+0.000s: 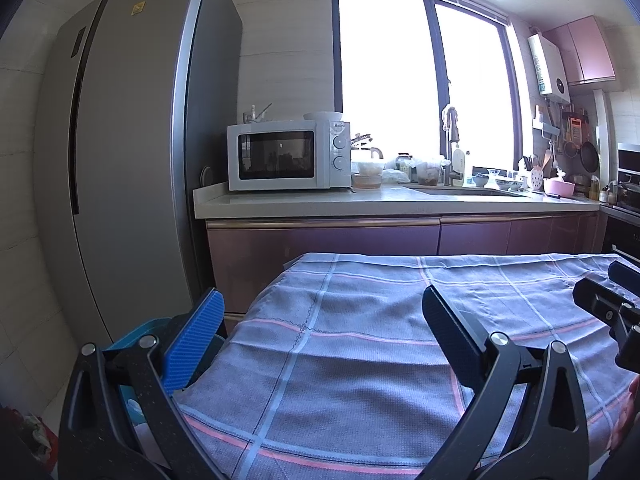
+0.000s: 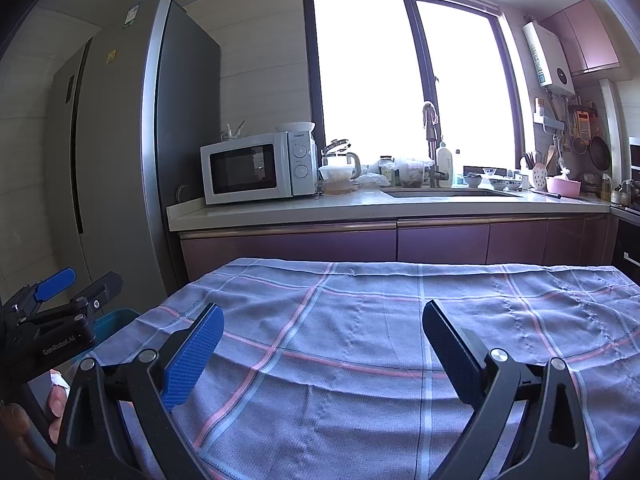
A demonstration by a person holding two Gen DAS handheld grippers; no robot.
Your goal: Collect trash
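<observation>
checked blue-grey cloth (image 2: 360, 344) covers the desk, bare of trash; the only likely target is the teal bin (image 1: 132, 336) at its left edge. left gripper (image 1: 320, 324) and right gripper (image 2: 322, 332) hover wide open, jaws empty, probably ready to start. "genrobot.ai" reads on the left tool.

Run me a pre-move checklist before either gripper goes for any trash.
1. Left gripper open and empty: ok.
2. Right gripper open and empty: ok.
3. Trash visible on the checked tablecloth: not ok, none in either view.
4. Teal bin located at the table's left edge: ok.
5. Bin's inside free to receive: cannot tell, mostly hidden behind the left gripper.
6. Grippers apart from each other: ok, side by side over the cloth.
</observation>
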